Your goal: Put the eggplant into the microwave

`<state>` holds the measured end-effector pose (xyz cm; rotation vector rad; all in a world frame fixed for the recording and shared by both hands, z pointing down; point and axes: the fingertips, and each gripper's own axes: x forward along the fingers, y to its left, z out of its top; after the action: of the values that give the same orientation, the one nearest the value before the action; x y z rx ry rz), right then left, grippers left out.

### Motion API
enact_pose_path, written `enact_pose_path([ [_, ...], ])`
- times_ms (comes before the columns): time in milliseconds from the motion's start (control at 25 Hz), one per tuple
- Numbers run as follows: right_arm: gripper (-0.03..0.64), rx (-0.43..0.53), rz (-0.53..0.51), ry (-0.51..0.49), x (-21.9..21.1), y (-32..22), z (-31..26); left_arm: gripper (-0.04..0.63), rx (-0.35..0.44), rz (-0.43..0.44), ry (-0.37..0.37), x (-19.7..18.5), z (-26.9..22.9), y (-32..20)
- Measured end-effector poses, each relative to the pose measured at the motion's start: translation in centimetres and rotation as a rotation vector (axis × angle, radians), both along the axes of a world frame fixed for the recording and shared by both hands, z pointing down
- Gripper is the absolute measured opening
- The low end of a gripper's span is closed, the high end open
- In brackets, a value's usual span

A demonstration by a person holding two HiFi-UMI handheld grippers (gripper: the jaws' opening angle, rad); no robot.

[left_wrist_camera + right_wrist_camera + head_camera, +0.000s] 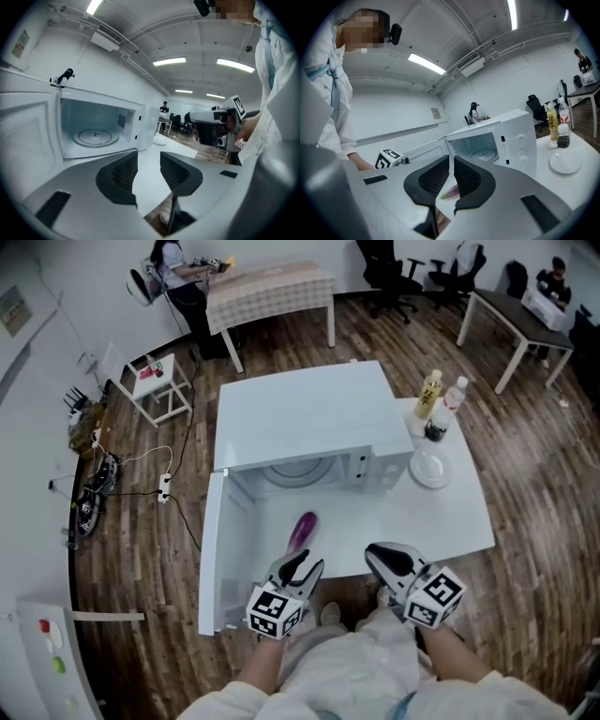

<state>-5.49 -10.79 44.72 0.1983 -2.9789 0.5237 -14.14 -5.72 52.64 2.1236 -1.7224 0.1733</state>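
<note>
White table [450,521], wood floor [548,488], left gripper [305,563] jaws apart, right gripper [380,554] jaws together.

white sleeves [230,701] — white coat [347,657]

The microwave [309,418] is standing with its mouth gaping toward the near edge of the tabletop [459,526], its door [220,559] hanging wide and walling off the left, the eggplant [302,529] lying just before the opening, bottles [429,395] and a plate [430,468] crowding the right.
</note>
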Motion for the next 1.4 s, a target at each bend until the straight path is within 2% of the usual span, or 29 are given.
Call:
enact_pose_path([
  [160, 0.037, -0.009, -0.011, 0.0, -0.3, -0.6, 0.4, 0.161, -0.089, -0.063, -0.073, -2.4, 3.1, 0.8],
  [440, 0.037, -0.01, -0.001, 0.0, -0.1, -1.5, 0.6, 0.173, -0.173, -0.082, -0.184, -4.9, 6.4, -0.4],
  [880, 0.037, -0.005, 0.054, 0.007, 0.4, -1.7, 0.5, 0.184, -0.323, -0.06, -0.255, -7.4, 10.5, -2.2],
  [1240, 0.037, -0.002, 0.104, 0.018, 1.1, -2.1, 0.5, 0.184, -0.541, -0.066, -0.317, -8.2, 15.8, 0.2],
  [1400, 0.037, -0.003, 0.123, 0.024, 1.4, -2.2, 0.6, 0.181, -0.573, -0.064, -0.34, -8.5, 16.6, 0.6],
])
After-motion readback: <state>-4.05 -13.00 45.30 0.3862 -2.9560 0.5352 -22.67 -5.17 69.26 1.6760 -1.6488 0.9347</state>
